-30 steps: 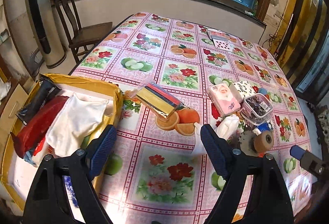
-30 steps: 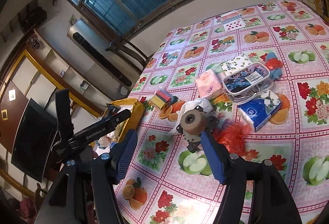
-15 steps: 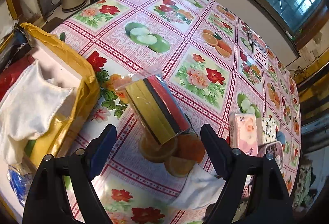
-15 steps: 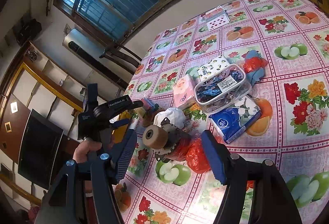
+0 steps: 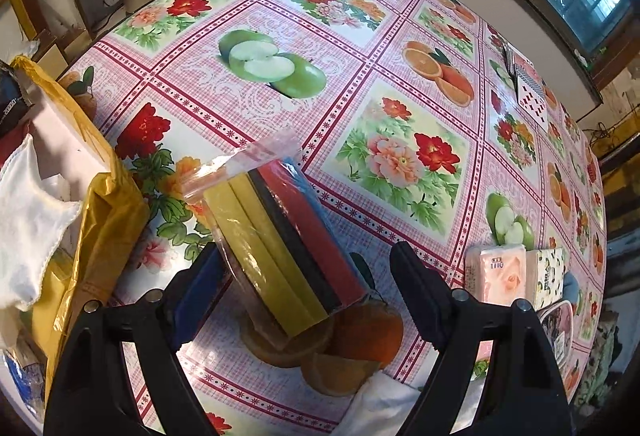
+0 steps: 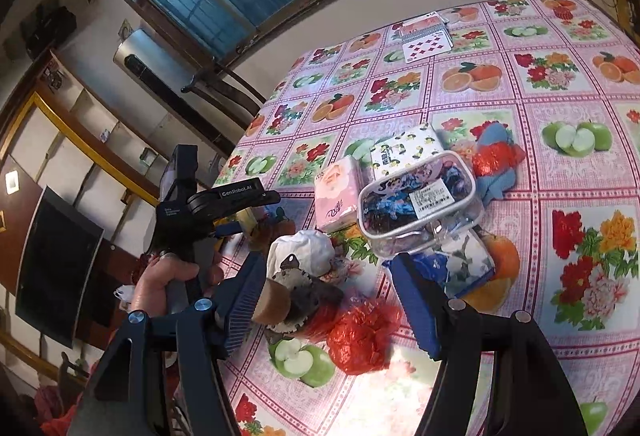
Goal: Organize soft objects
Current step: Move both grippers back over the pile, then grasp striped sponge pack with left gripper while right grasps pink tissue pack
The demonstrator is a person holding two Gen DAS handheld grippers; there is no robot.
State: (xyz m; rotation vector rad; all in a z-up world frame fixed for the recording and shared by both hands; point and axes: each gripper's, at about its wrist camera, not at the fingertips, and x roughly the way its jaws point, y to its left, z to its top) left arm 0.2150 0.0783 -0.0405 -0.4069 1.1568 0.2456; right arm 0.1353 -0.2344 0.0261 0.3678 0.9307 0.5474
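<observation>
The left tongs (image 5: 304, 276) stand wide apart, one finger on each side of the clear plastic pack of yellow, black, red and blue sponges (image 5: 288, 232), with a gap on the right side. The pack lies tilted on the fruit-and-flower oilcloth surface (image 5: 360, 48), just beside the yellow-lined open box (image 5: 108, 220) that holds a white cloth (image 5: 28, 220). Beyond the pack sit a pink tissue packet (image 5: 496, 272) and a lemon-print packet (image 5: 546, 272). The right tongs (image 6: 328, 300) gape wide too, holding nothing, above a crumpled red plastic bag (image 6: 360, 336).
</observation>
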